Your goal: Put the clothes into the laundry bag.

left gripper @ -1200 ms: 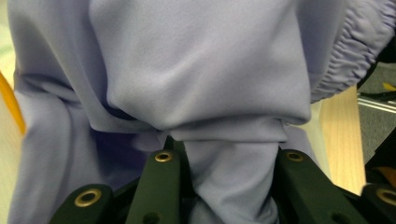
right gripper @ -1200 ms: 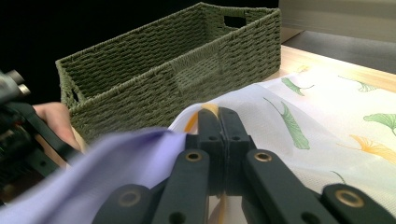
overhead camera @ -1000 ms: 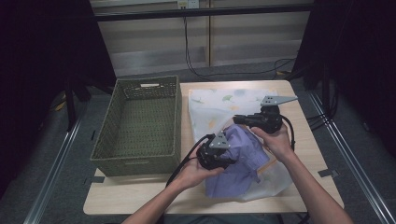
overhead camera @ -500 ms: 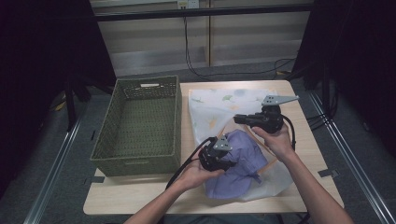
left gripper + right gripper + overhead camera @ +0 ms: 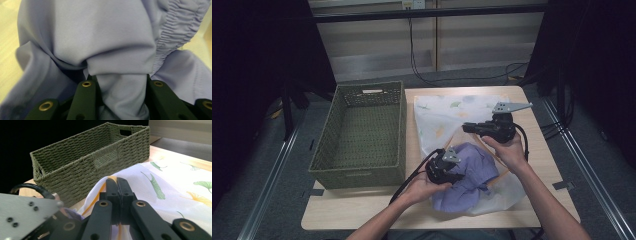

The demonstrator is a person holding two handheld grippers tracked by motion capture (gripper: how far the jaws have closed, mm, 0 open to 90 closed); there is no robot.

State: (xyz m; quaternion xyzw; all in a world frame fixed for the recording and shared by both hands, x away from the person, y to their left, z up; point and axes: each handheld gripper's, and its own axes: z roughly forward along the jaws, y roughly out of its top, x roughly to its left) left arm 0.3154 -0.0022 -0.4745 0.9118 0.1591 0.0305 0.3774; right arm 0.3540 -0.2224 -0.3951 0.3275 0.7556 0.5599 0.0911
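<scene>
Plainly, left gripper (image 5: 117, 100) pinches purple cloth (image 5: 100, 37) (bunched between jaws); right gripper (image 5: 117, 187) clamps the bag (image 5: 160, 195).

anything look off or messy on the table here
Nothing is damaged or spilled. The purple garment lies bunched, half inside the leaf-print bag; the left gripper pinches it and the right gripper holds the bag's edge.

— What has the left claw (image 5: 120, 100) got between its black jaws?
— A bunched fold of lilac cloth (image 5: 100, 37), pinched tight and rising above the jaws in soft creases
— Anything else on that cloth?
— A gathered elastic hem (image 5: 172, 30) runs down its upper right edge; pale surface (image 5: 7, 50) shows left of the cloth
</scene>
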